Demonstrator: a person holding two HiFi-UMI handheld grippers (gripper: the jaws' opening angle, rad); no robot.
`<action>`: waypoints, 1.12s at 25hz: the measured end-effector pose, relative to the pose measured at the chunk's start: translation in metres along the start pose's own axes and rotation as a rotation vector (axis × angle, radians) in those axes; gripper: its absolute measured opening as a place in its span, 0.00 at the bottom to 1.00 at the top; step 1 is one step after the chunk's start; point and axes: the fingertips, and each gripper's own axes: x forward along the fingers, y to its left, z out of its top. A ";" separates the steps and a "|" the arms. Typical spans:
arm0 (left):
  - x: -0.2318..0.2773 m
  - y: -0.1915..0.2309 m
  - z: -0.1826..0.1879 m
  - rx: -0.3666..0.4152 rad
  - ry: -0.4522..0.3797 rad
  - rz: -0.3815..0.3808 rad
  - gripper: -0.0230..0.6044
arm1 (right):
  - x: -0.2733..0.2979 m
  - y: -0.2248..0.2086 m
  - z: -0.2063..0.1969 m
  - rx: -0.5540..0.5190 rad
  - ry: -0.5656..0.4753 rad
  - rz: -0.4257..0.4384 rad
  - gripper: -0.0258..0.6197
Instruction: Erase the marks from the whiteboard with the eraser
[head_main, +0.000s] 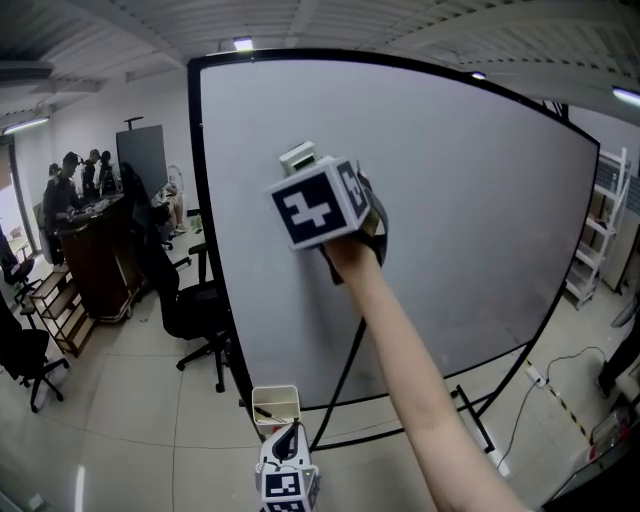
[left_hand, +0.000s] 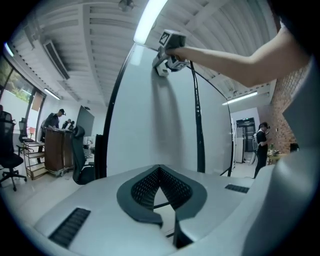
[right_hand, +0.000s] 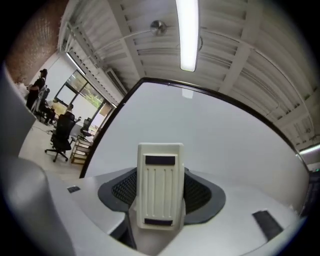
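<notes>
A large black-framed whiteboard (head_main: 450, 220) stands upright, and no marks show on its grey-white face. My right gripper (head_main: 308, 170) is raised against its upper left part, shut on a cream ribbed eraser (head_main: 298, 157) whose far end meets the board. The right gripper view has the eraser (right_hand: 160, 192) upright between the dark pads (right_hand: 202, 192), with the board (right_hand: 225, 145) right behind it. From the left gripper view, that gripper (left_hand: 167, 55) appears high on the board (left_hand: 150, 115). My left gripper (head_main: 287, 440) hangs low below the board, jaws shut (left_hand: 160, 170) and empty.
A small white box (head_main: 275, 405) with a dark pen sits by the board's lower edge. The stand's black legs (head_main: 470, 410) and floor cables (head_main: 560, 365) lie at right. Office chairs (head_main: 190, 310), a dark counter with people (head_main: 75, 195) at left, white shelving (head_main: 600, 235) at right.
</notes>
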 end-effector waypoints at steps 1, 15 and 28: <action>0.000 0.002 -0.001 -0.002 0.001 0.005 0.04 | 0.005 -0.001 -0.003 -0.001 0.060 -0.020 0.47; -0.001 0.015 -0.002 -0.014 0.000 0.011 0.04 | -0.012 0.055 -0.112 0.015 0.123 0.108 0.48; -0.011 0.030 -0.001 -0.001 0.017 0.065 0.04 | -0.002 0.076 -0.165 -0.171 0.227 -0.003 0.48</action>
